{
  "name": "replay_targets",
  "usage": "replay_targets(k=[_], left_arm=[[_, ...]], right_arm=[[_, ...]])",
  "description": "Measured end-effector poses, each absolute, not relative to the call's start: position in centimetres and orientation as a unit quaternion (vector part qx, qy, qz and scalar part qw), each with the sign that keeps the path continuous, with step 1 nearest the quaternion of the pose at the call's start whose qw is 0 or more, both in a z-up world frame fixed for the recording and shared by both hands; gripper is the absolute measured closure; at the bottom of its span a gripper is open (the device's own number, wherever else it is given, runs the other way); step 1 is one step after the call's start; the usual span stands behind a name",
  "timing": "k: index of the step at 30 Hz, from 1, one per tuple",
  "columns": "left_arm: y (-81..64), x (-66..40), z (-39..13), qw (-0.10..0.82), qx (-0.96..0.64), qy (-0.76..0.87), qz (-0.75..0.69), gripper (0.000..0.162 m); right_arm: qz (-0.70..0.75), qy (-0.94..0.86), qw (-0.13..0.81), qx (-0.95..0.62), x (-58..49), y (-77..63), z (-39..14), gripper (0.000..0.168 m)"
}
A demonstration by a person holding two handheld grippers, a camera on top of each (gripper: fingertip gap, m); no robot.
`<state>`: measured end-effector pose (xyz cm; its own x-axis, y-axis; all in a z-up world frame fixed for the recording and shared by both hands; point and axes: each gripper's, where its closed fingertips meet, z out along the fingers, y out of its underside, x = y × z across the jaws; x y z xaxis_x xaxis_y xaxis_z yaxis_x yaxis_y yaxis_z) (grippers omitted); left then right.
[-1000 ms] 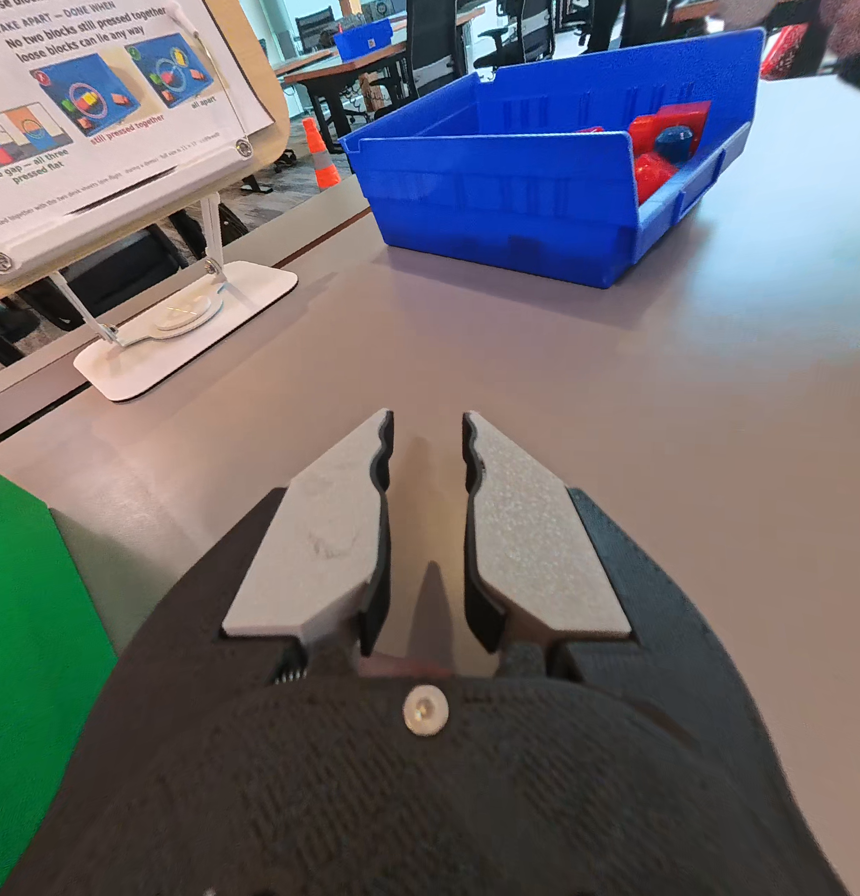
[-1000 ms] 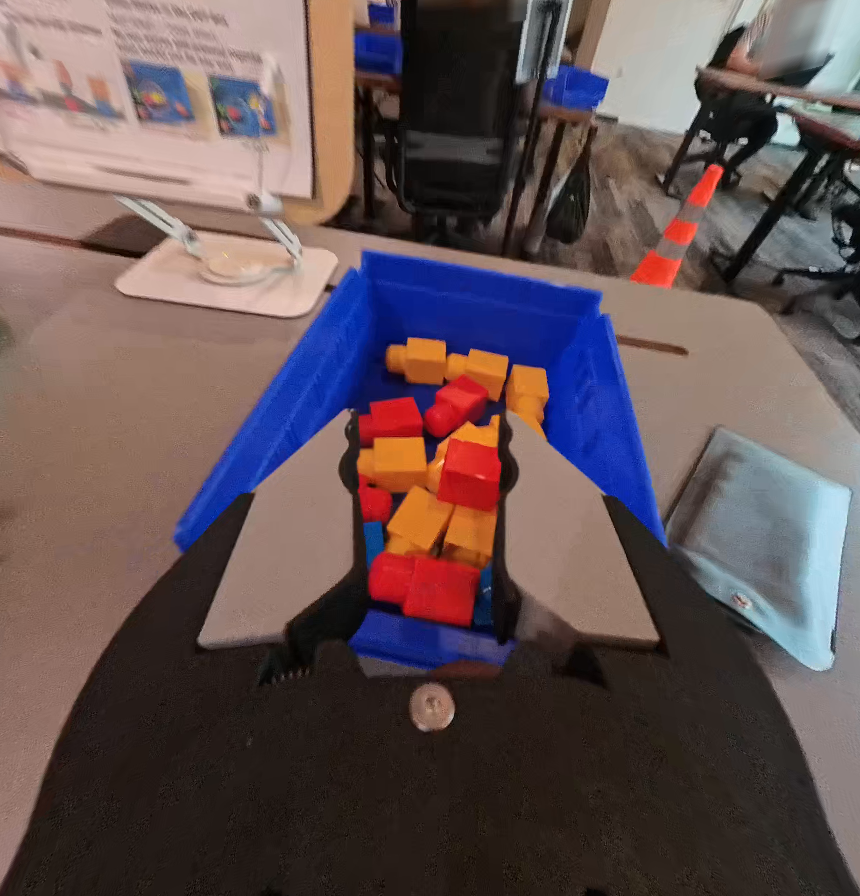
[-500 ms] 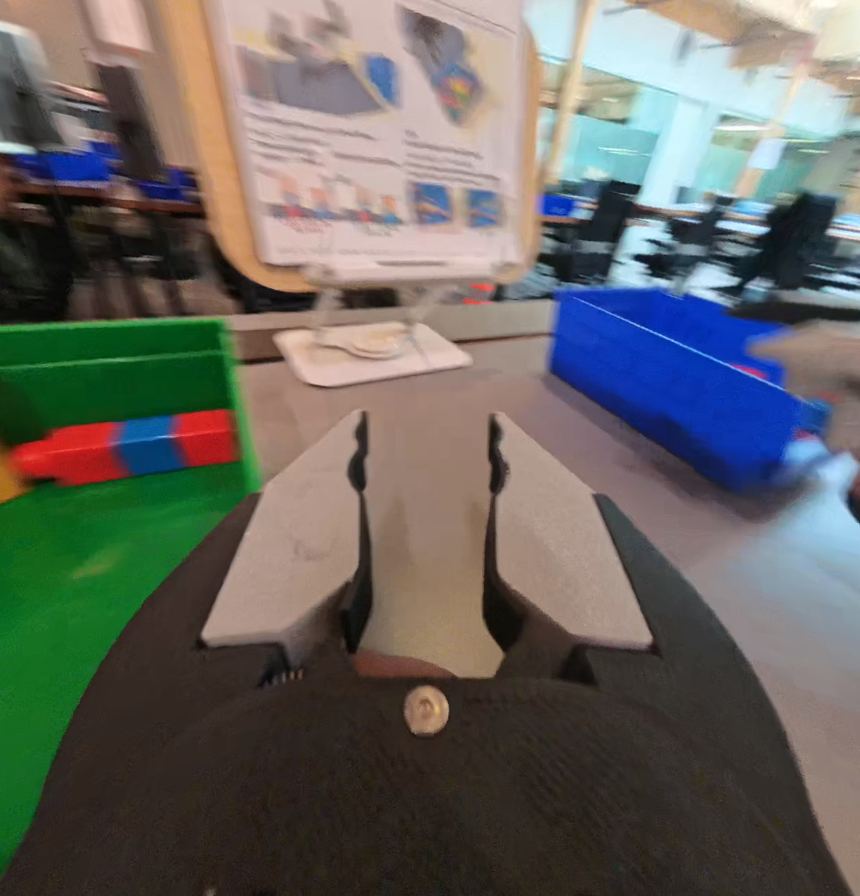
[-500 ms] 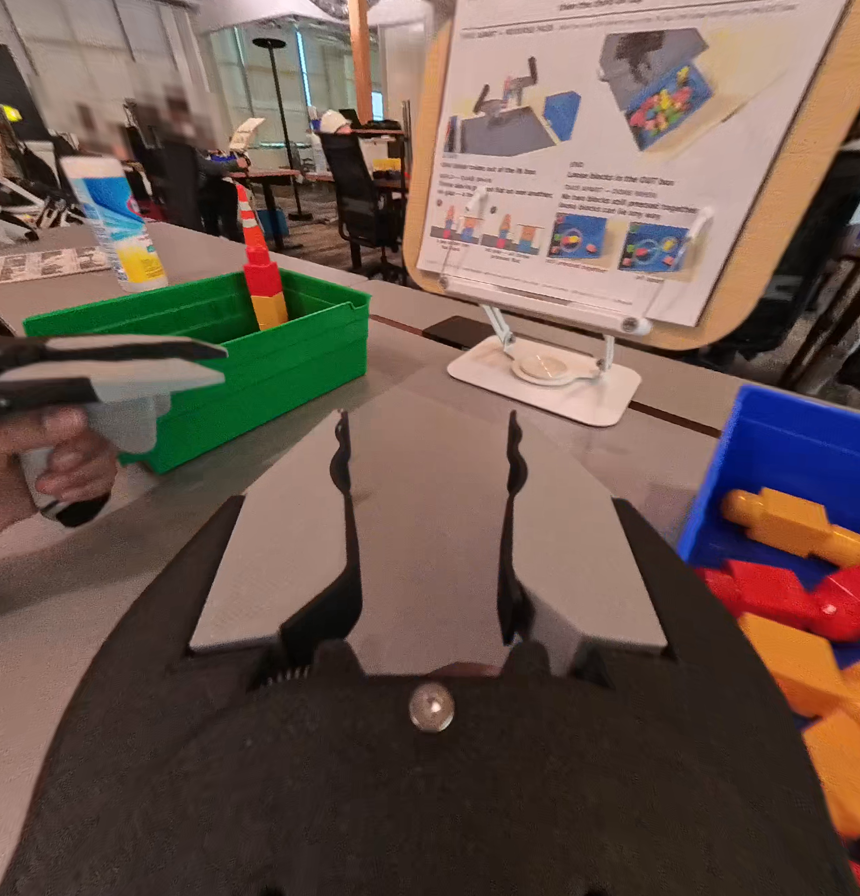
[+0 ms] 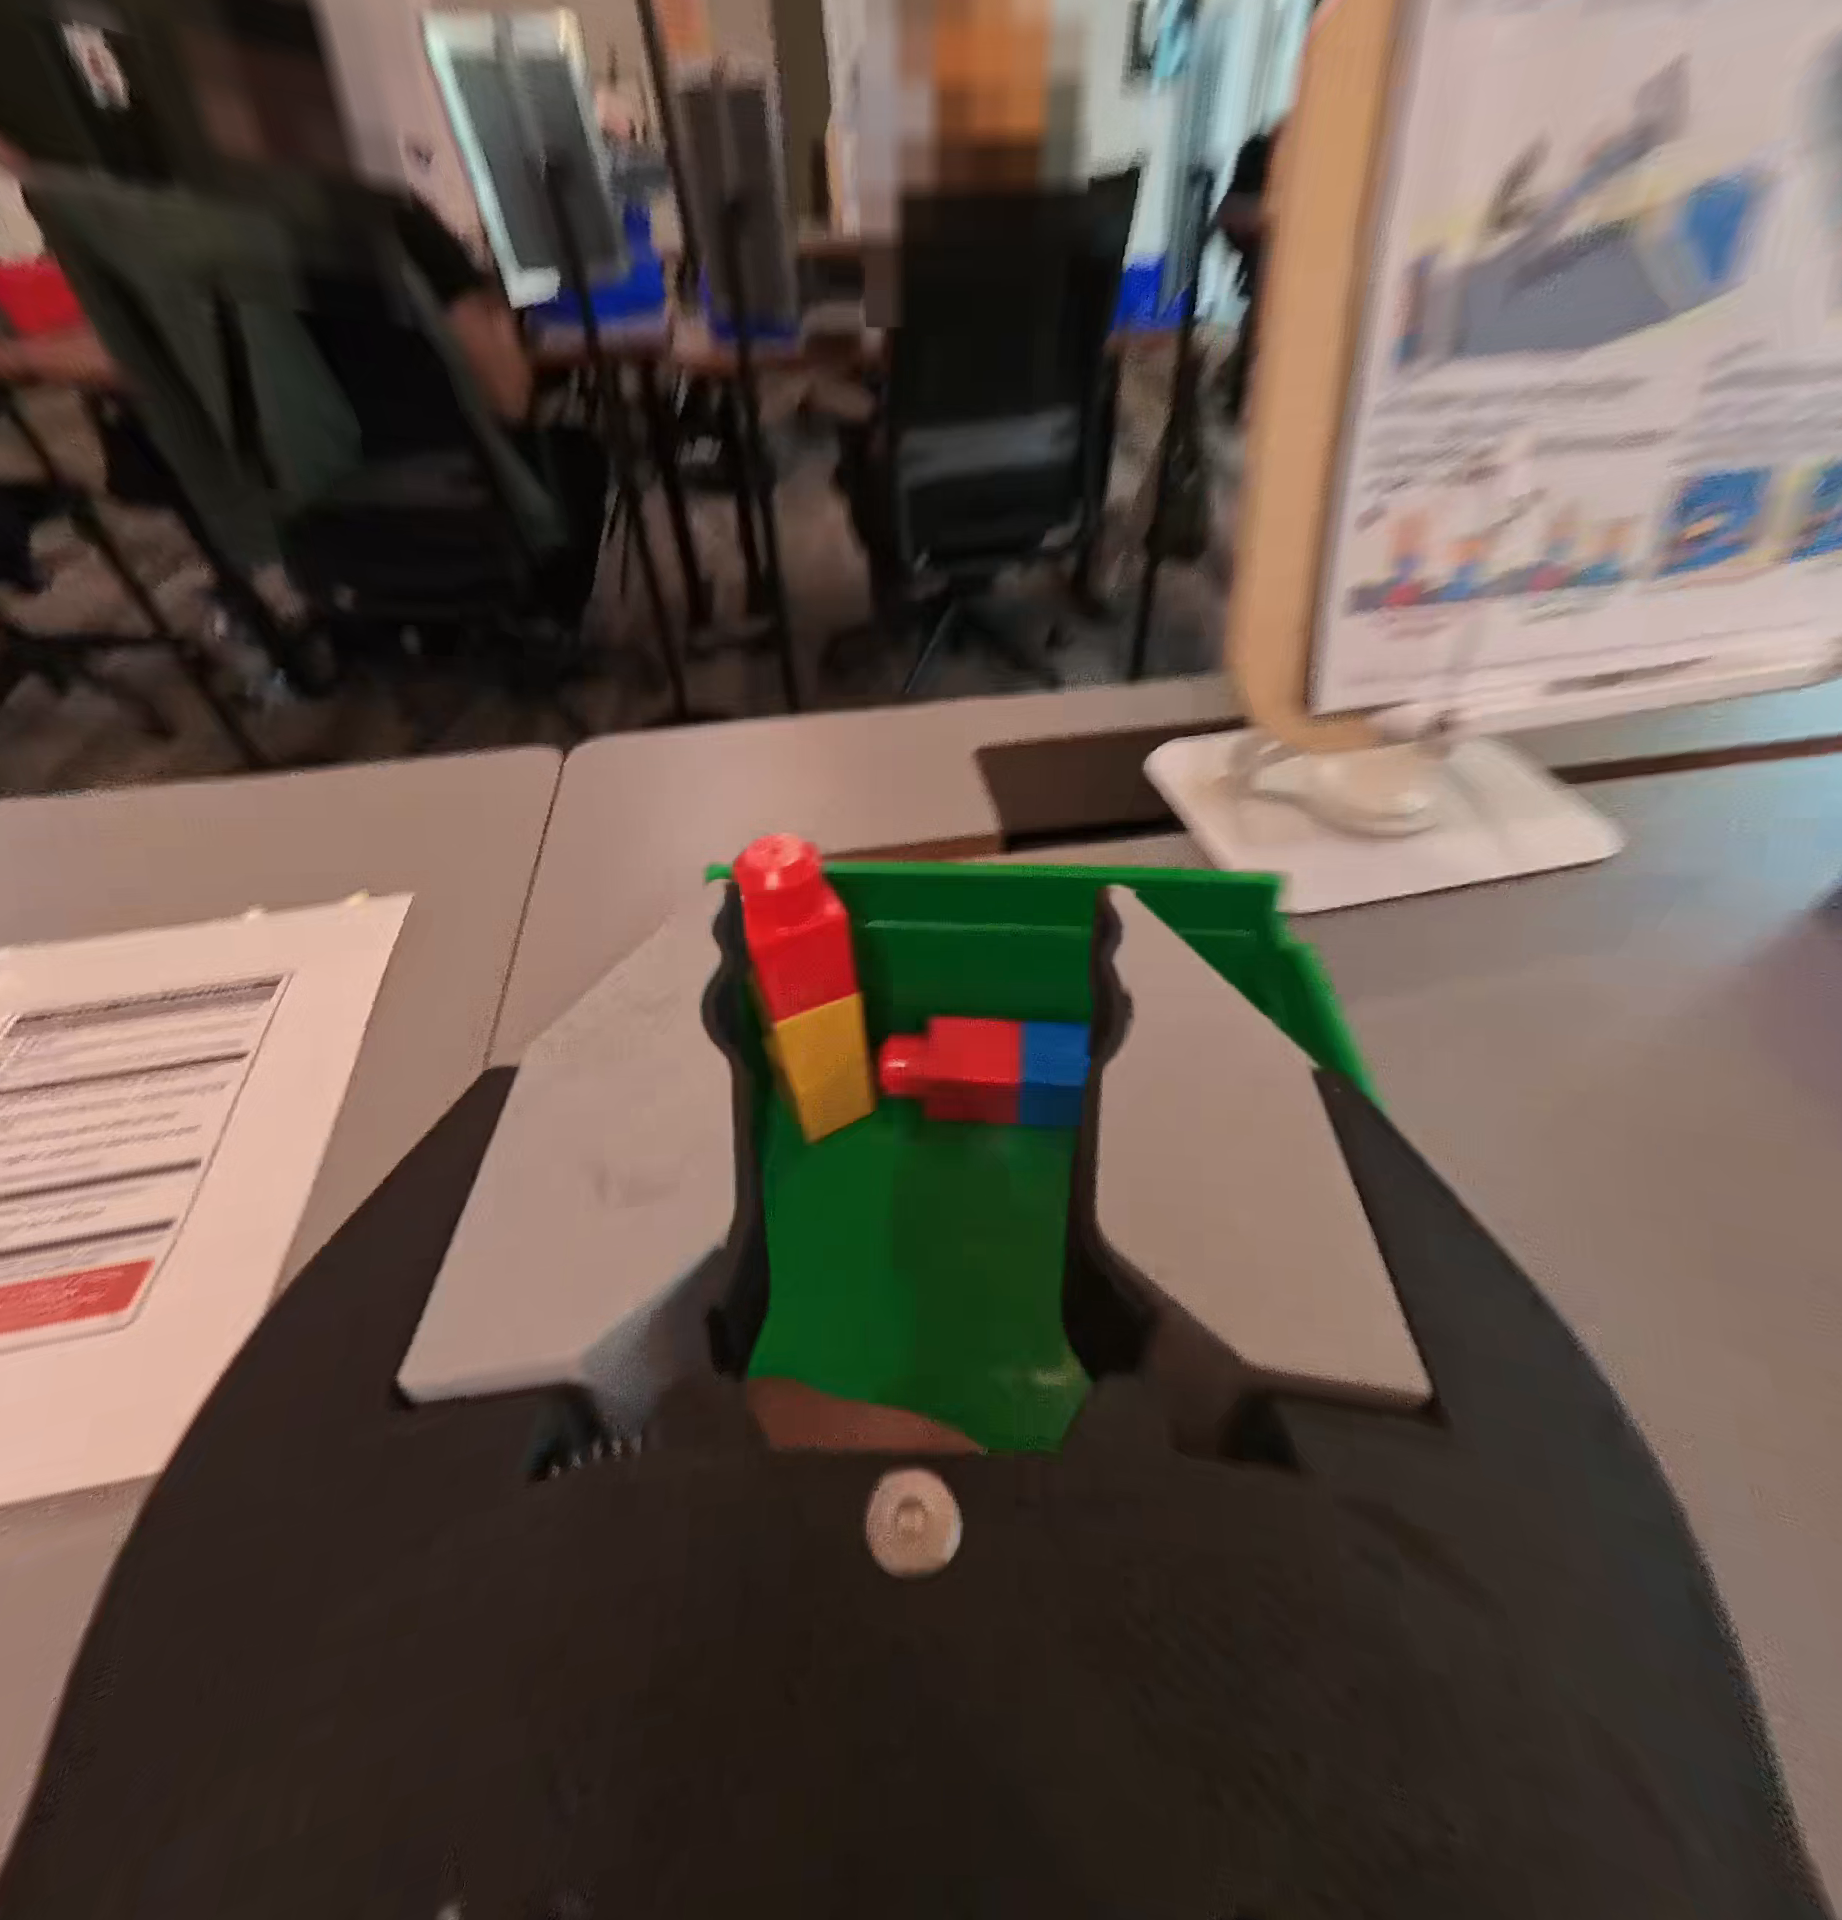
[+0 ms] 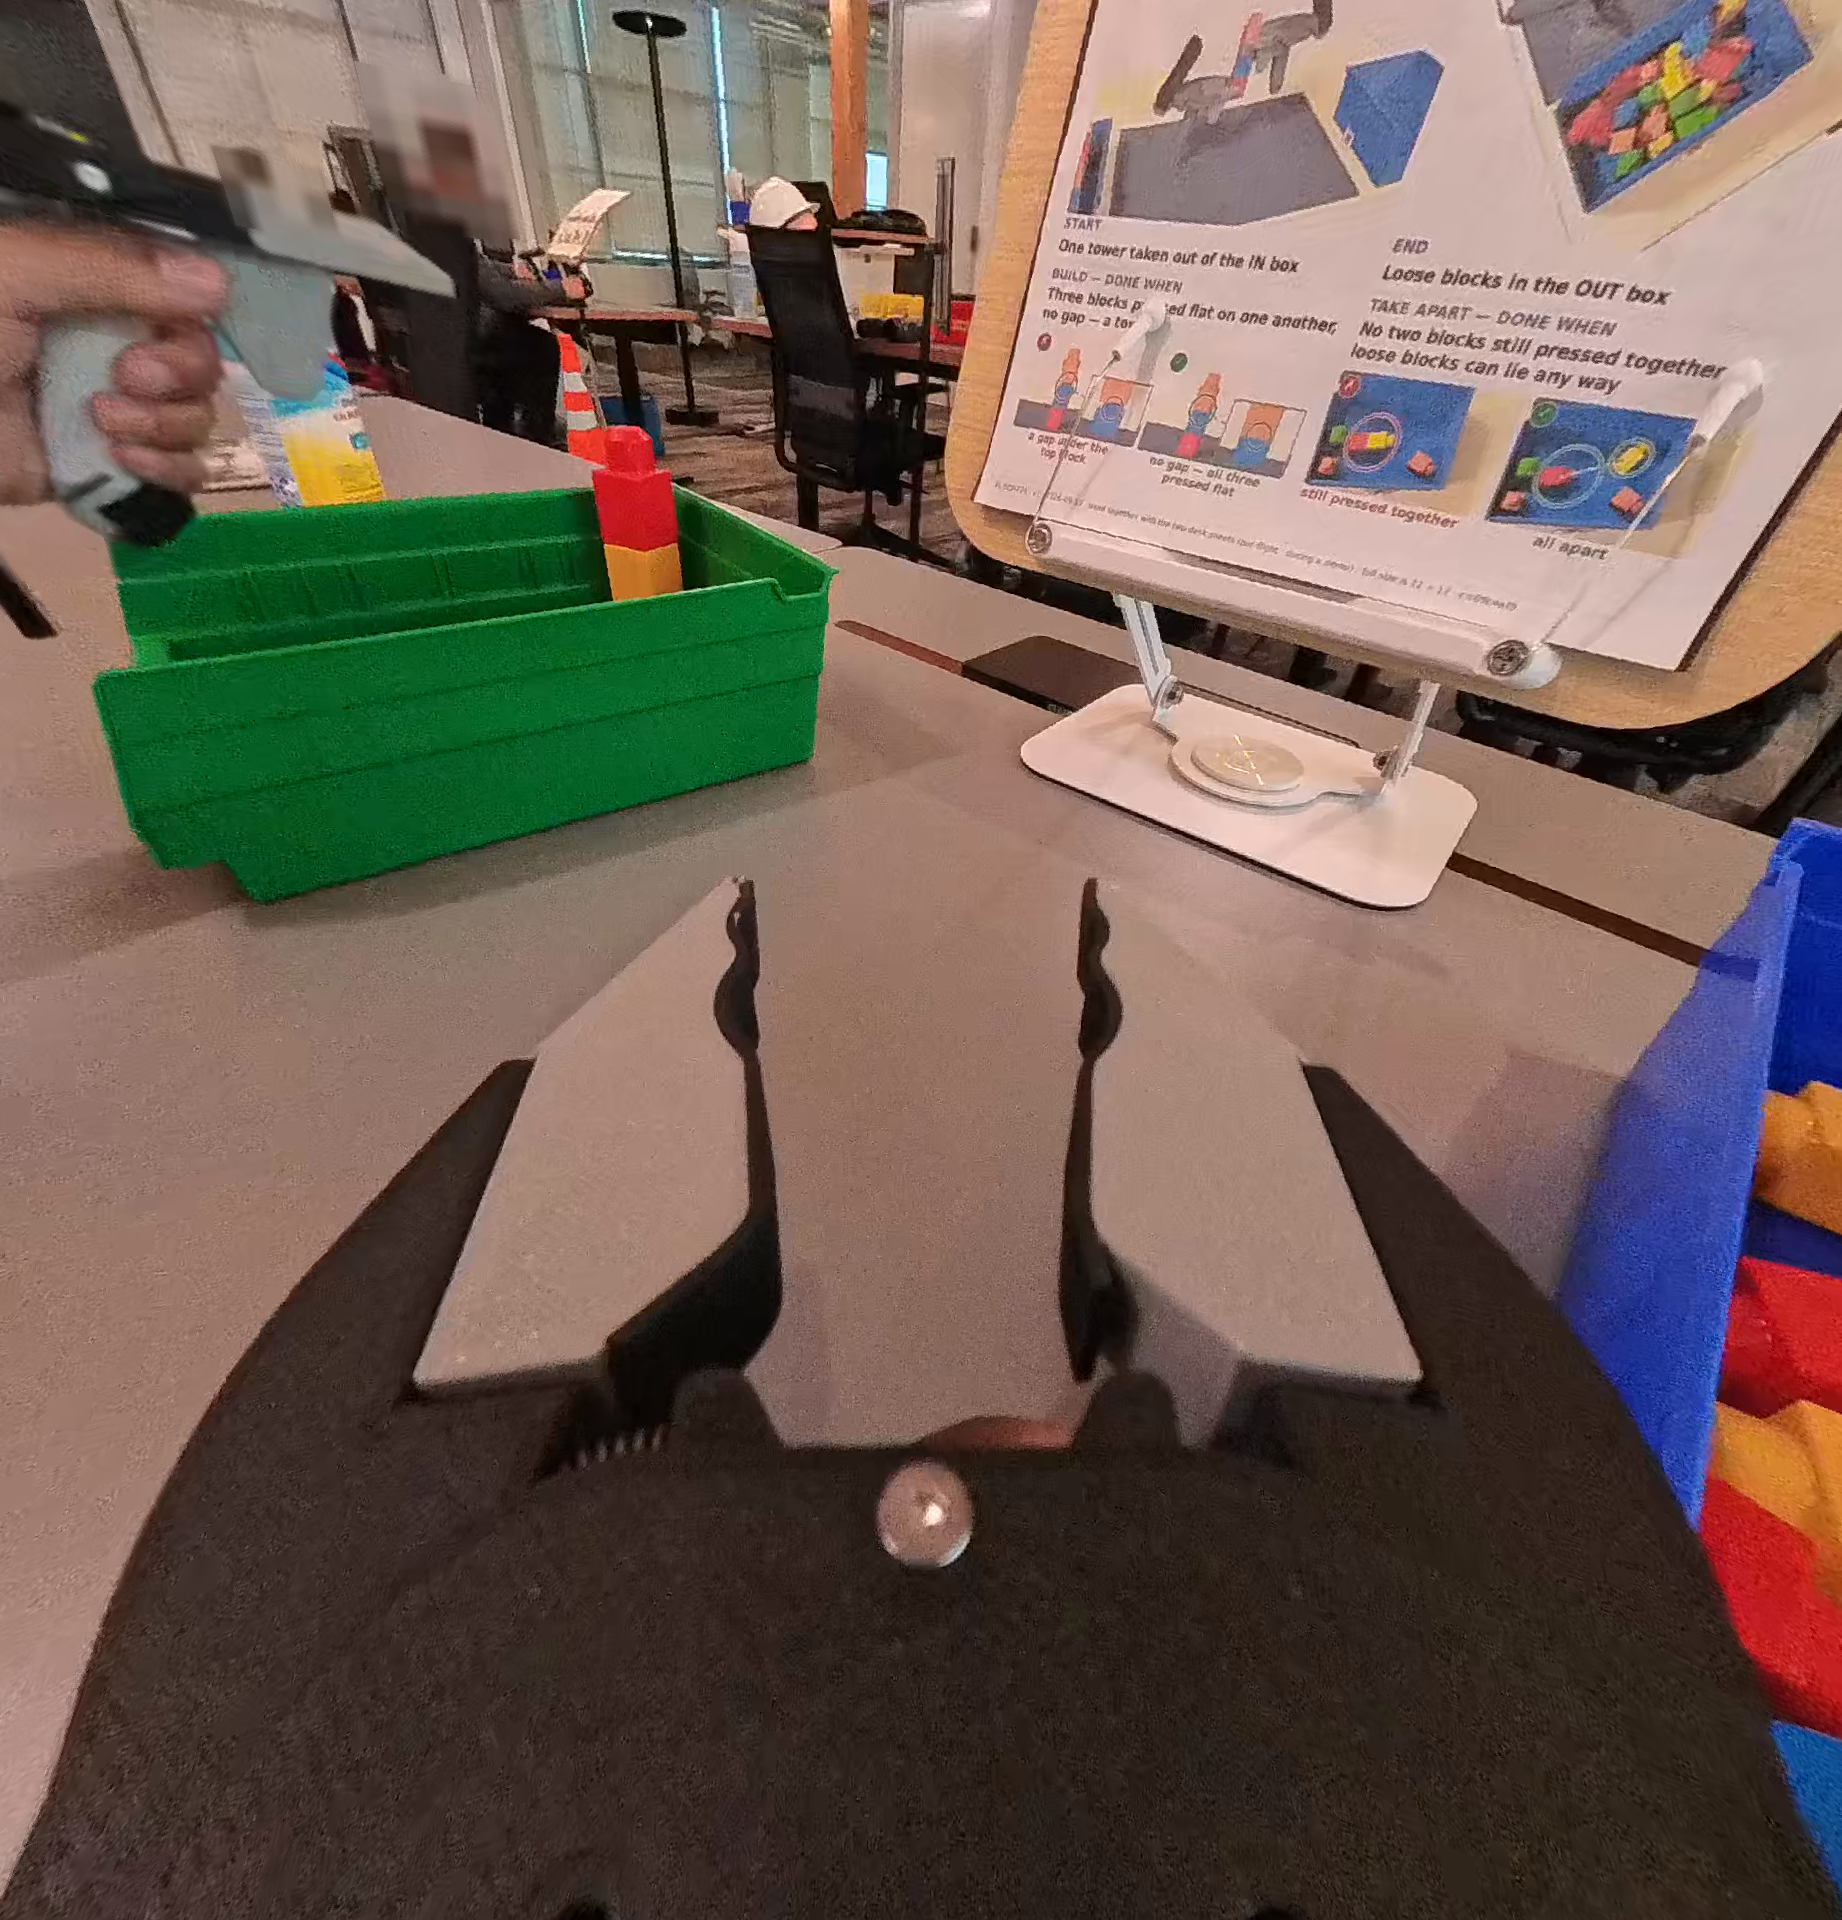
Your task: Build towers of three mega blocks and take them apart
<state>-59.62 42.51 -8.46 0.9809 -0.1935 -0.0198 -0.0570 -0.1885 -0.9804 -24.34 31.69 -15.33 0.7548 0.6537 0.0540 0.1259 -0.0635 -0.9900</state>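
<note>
1. The left wrist view is smeared by motion blur, so fine detail on the blocks and the printed sheet (image 5: 117,1132) on the worktop (image 5: 1582,1091) cannot be made out. The left gripper's (image 5: 912,940) grey fingers (image 5: 605,1164) cover the side walls of the green bin (image 5: 958,1247), and the near end of the bin is cut off by the black gripper body.
2. Two block stacks sit at the far end of that bin. The upright tower (image 5: 805,997) shows a red block on a yellow one; its base is not clear in this view, and in the right wrist view the bin wall hides everything below the yellow block.
3. The lying tower (image 5: 984,1068) shows red and blue blocks; its right end is hidden behind the right-hand finger.
4. The upright tower's long axis is vertical, leaning slightly, stud upward. The lying tower's long axis runs across the bin floor, its red stud pointing left toward the upright one, just beside it.
5. The left gripper hovers over the green bin, fingers spread wide with nothing between them.
6. The right gripper (image 6: 915,899) is above bare worktop, fingers apart and empty. The blue bin (image 6: 1665,1195) of loose red and orange blocks (image 6: 1821,1382) is cut off at the right edge.
7. An instruction board (image 6: 1416,312) on a white stand stands behind.
</note>
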Motion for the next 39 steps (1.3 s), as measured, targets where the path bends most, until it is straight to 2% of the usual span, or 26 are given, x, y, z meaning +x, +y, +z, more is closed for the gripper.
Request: replay_targets(k=[3,6,9,14,19,24,28,31,34,39], left_arm=[[47.1,-61.6,-12.1,0.571,-0.818,0.062,-0.008,0.090],[50.2,-61.9,-15.5,0.535,-0.842,0.060,0.038,0.089],[52.4,-62.6,-18.2,0.504,-0.858,0.051,0.080,0.105],[53.3,-62.5,-23.4,0.438,-0.896,0.046,0.061,0.125],[52.1,-63.0,-22.3,0.462,-0.884,0.043,0.054,0.126],[48.8,-61.2,-16.6,0.518,-0.852,0.072,0.003,0.126],[42.0,-53.7,-11.1,0.563,-0.795,0.200,-0.105,0.126],[34.7,-46.9,-9.2,0.561,-0.744,0.311,-0.185,0.126],[27.3,-39.6,-10.8,0.513,-0.699,0.400,-0.297,0.127],[24.3,-33.7,-17.8,0.471,-0.694,0.443,-0.317,0.127]], right_arm=[[0.209,-0.281,0.630,-0.693,-24.4,31.7,-15.0,0.109],[0.195,-0.292,0.634,-0.689,-24.6,31.7,-14.9,0.109],[0.176,-0.301,0.633,-0.691,-24.5,31.8,-15.2,0.109],[0.189,-0.289,0.630,-0.696,-23.5,31.7,-15.3,0.109],[0.220,-0.266,0.636,-0.690,-22.5,31.1,-14.3,0.110],[0.247,-0.283,0.631,-0.679,-23.7,29.4,-13.1,0.111],[0.264,-0.334,0.599,-0.679,-26.4,27.5,-13.3,0.109],[0.289,-0.373,0.577,-0.667,-28.9,25.7,-13.7,0.108],[0.340,-0.404,0.552,-0.645,-31.3,23.6,-13.9,0.106],[0.347,-0.435,0.520,-0.648,-32.0,23.5,-16.5,0.103]])
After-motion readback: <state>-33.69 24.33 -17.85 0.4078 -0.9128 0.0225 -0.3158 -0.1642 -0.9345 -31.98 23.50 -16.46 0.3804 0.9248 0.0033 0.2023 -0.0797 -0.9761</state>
